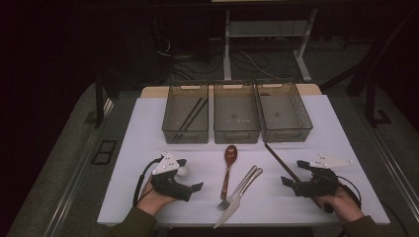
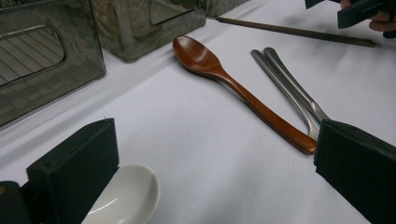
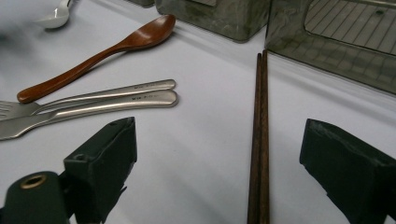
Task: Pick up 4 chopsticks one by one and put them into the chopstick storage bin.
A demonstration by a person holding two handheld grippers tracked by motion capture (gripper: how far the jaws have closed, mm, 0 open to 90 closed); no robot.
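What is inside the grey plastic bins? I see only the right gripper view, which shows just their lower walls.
Observer: The left grey see-through plastic bin holds a pair of dark chopsticks.
Operator: And the other bins?
Observer: I see no cutlery in the middle bin or the right bin.
Operator: How is the left gripper?
Observer: The left gripper is open; the small white ceramic spoon lies by one jaw, ungripped.

Wooden spoon (image 1: 229, 163), fork (image 1: 239, 189), knife (image 1: 238, 199) mid-table; three bins (image 1: 236, 114) behind.
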